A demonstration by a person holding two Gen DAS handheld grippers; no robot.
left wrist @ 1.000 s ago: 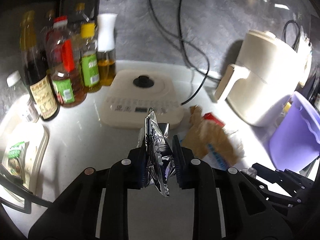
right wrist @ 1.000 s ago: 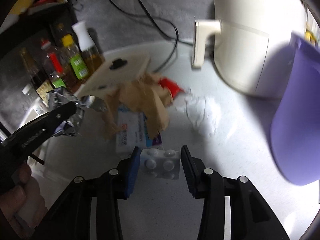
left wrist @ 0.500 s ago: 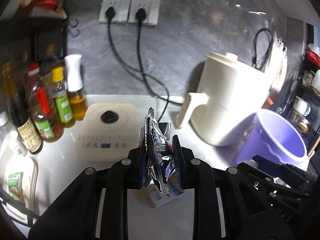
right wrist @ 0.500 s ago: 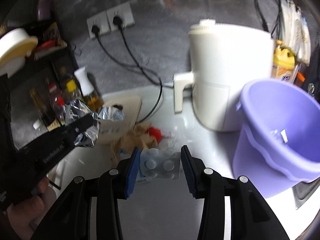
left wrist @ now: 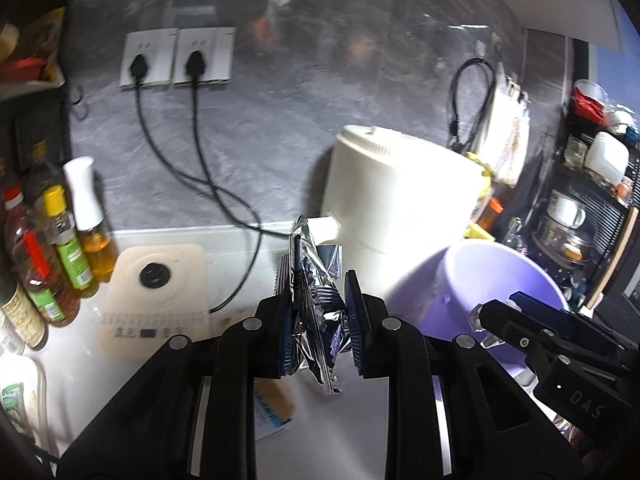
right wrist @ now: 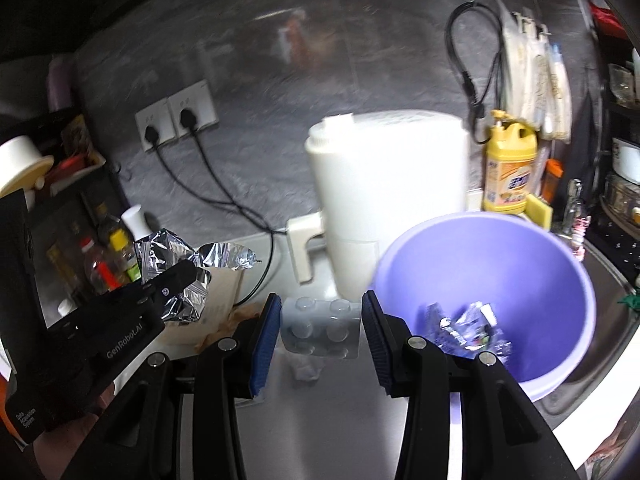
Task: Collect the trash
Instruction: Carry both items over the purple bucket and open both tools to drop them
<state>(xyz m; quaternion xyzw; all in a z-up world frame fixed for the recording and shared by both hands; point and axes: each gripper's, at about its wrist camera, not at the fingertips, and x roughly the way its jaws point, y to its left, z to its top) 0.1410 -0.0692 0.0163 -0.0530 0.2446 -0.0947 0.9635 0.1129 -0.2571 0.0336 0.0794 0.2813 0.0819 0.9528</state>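
Note:
My left gripper [left wrist: 318, 320] is shut on a crumpled silver foil wrapper [left wrist: 316, 296], held upright above the white counter; the same wrapper [right wrist: 176, 264] shows at the left of the right wrist view. My right gripper [right wrist: 320, 326] is shut on a clear plastic blister pack [right wrist: 320, 326], raised just left of the purple bucket [right wrist: 552, 280]. The bucket [left wrist: 500, 280] holds several shiny wrappers [right wrist: 468, 328] at its bottom. Brown paper and a printed box [left wrist: 272, 412] lie on the counter below the left gripper.
A white air fryer [left wrist: 400, 192] stands behind the bucket. A flat white cooker [left wrist: 156, 288] and several sauce bottles [left wrist: 60, 256] are at the left. A yellow detergent bottle [right wrist: 508, 168] and a sink [right wrist: 608, 320] are at the right. Cables run to wall sockets [left wrist: 176, 56].
Both grippers have risen off the counter with their loads and swung right toward the purple bucket, which now fills the right of both views. The trash pile has dropped below view.

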